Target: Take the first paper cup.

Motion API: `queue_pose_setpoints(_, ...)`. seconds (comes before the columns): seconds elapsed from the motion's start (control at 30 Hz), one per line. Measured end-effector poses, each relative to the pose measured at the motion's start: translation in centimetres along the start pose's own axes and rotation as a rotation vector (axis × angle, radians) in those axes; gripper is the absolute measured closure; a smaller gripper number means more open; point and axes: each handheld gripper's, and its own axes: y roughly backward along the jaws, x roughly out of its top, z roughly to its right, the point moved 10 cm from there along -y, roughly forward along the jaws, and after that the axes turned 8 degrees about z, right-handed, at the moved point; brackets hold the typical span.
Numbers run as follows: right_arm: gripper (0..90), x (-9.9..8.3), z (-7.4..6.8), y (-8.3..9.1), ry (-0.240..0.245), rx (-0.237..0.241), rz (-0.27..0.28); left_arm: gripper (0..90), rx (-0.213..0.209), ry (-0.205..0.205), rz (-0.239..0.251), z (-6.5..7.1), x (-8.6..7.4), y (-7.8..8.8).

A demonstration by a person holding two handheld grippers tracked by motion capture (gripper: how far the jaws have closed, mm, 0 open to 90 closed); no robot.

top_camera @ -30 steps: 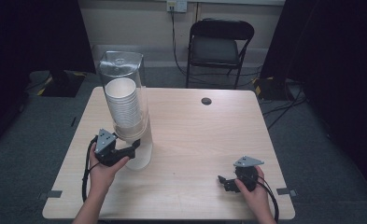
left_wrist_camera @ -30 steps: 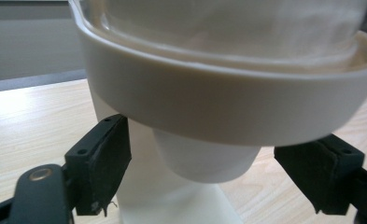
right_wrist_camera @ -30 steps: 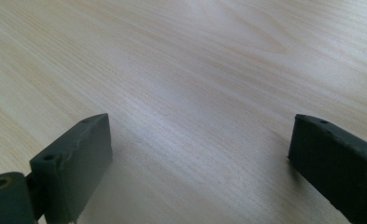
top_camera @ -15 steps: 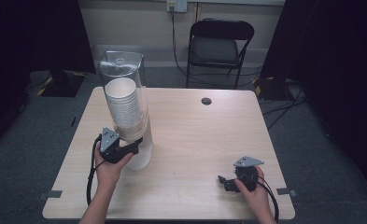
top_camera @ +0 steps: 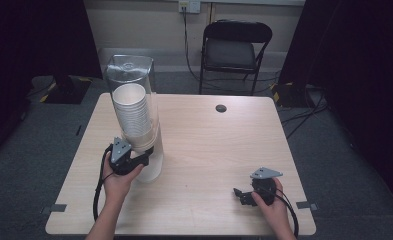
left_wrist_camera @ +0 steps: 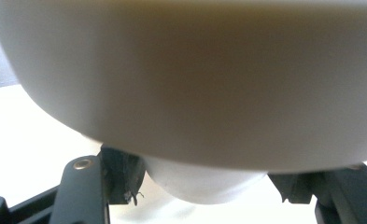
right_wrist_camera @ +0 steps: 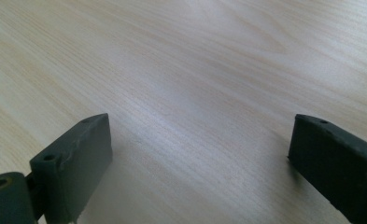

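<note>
At the table's left side, the left gripper [top_camera: 145,159], jaws just closed onto the bottom cup [left_wrist_camera: 204,182] under the dispenser [top_camera: 130,80], should pull straight down, while the right gripper [top_camera: 242,196] rests open.

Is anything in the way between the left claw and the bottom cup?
No. The left claw is already at the cup hanging below the dispenser, its jaws closed on both sides of it with nothing between. The right claw rests open on the table.
</note>
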Motion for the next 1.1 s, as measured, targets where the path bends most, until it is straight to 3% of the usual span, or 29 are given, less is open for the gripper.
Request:
queue_pose_setpoints(0.13, 5.5, 0.0, 0.0, 0.0, 0.0, 0.0, 0.0, 36.5, 0.003, 0.011, 0.011, 0.1, 0.0, -0.1)
queue_pose_setpoints(0.23, 5.5, 0.0, 0.0, 0.0, -0.001, -0.002, 0.0, 36.6, 0.007, -0.007, 0.01, 0.1, -0.1, 0.1)
queue_pose_setpoints(0.33, 5.5, 0.0, 0.0, 0.0, -0.001, -0.002, 0.0, 36.8, 0.021, -0.011, 0.063, 0.2, -0.3, 0.1)
queue_pose_setpoints(0.53, 5.5, 0.0, 0.0, 0.0, -0.002, -0.002, 0.0, 36.9, 0.021, -0.002, 0.052, 0.2, -0.3, 0.1)
queue_pose_setpoints(0.83, 5.5, 0.0, 0.0, 0.0, -0.001, -0.005, 0.0, 37.0, 0.024, -0.022, 0.045, 0.2, -0.4, 0.1)
queue_pose_setpoints(1.0, 5.5, 0.0, 0.0, 0.0, -0.002, -0.005, 0.0, 37.0, 0.028, -0.012, 0.061, 0.2, -0.3, 0.0)
queue_pose_setpoints(1.07, 5.5, 0.0, 0.0, 0.0, -0.001, -0.005, 0.0, 37.0, 0.032, -0.022, 0.034, 0.2, -0.6, 0.0)
queue_pose_setpoints(1.1, 5.5, 0.0, 0.0, 0.0, -0.001, -0.005, 0.0, 37.6, 0.051, -0.064, -0.064, -0.1, -2.7, -0.1)
